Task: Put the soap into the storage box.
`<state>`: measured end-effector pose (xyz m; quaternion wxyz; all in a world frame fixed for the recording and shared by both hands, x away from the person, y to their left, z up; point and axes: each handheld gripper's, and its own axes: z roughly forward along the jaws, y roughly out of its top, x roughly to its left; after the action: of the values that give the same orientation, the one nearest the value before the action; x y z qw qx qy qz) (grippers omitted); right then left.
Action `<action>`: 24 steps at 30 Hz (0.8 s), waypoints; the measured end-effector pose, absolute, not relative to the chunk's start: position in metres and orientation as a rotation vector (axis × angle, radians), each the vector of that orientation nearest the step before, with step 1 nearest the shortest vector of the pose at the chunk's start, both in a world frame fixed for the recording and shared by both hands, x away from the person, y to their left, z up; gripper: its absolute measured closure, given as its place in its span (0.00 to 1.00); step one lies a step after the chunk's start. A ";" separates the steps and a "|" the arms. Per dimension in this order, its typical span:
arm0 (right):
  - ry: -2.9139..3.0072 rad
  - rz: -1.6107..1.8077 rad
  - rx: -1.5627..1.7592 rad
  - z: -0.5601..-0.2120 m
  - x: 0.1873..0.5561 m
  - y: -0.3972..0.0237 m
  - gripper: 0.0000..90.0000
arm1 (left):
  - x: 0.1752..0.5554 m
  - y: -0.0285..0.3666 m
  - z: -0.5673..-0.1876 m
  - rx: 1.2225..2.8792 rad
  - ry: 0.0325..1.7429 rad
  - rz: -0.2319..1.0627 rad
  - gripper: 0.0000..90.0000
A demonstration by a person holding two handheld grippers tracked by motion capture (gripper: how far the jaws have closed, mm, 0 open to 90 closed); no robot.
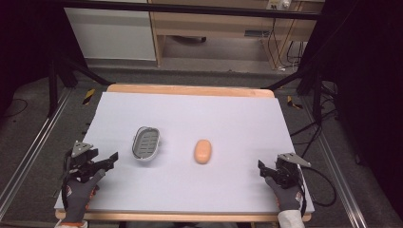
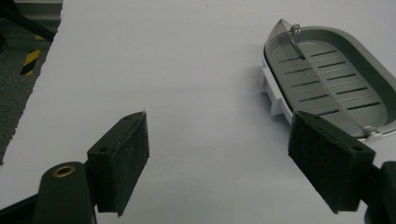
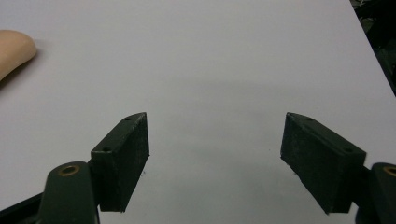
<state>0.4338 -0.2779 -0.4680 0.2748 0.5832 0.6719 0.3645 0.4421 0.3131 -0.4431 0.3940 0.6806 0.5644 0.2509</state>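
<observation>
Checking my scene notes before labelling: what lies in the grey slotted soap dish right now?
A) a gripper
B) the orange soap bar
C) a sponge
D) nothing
D: the soap dish shows only its bare slotted tray, while the orange soap bar lies on the table to its right, apart from it.

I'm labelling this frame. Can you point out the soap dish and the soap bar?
soap dish (image 1: 146, 142), high view, on its slotted grey inner tray.
soap bar (image 1: 203, 151), high view, on the middle of its top face.
</observation>
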 end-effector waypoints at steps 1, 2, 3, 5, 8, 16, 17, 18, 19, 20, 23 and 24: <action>1.803 0.984 1.570 -0.468 0.433 -0.278 0.26 | 0.441 0.313 -0.442 1.722 1.430 0.635 0.22; 1.804 0.988 1.571 -0.468 0.433 -0.278 0.26 | 0.441 0.313 -0.441 1.719 1.425 0.630 0.23; 1.805 0.982 1.569 -0.468 0.433 -0.278 0.26 | 0.440 0.313 -0.439 1.717 1.424 0.630 0.23; 1.809 0.982 1.568 -0.468 0.432 -0.277 0.27 | 0.440 0.313 -0.438 1.715 1.418 0.622 0.23; 1.817 0.982 1.560 -0.468 0.431 -0.275 0.27 | 0.439 0.311 -0.435 1.712 1.410 0.612 0.23; 1.834 0.975 1.538 -0.469 0.430 -0.270 0.27 | 0.439 0.301 -0.427 1.718 1.374 0.602 0.23; 1.837 0.975 1.536 -0.469 0.429 -0.269 0.27 | 0.439 0.300 -0.425 1.716 1.374 0.604 0.23; 1.837 0.974 1.536 -0.468 0.429 -0.269 0.27 | 0.439 0.300 -0.424 1.714 1.372 0.602 0.24; 1.837 0.974 1.537 -0.468 0.429 -0.268 0.27 | 0.439 0.299 -0.423 1.706 1.369 0.599 0.24; 1.840 0.973 1.530 -0.468 0.429 -0.268 0.27 | 0.439 0.299 -0.421 1.707 1.370 0.601 0.24; 1.840 0.976 1.528 -0.468 0.428 -0.267 0.27 | 0.439 0.297 -0.416 1.701 1.370 0.603 0.24; 1.840 0.976 1.529 -0.468 0.428 -0.267 0.27 | 0.439 0.297 -0.414 1.695 1.369 0.608 0.24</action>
<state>0.4284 -0.2672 -0.4679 0.2754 0.5688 0.6848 0.3630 0.4392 0.2971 -0.4141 0.4259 0.6780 0.5475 0.2433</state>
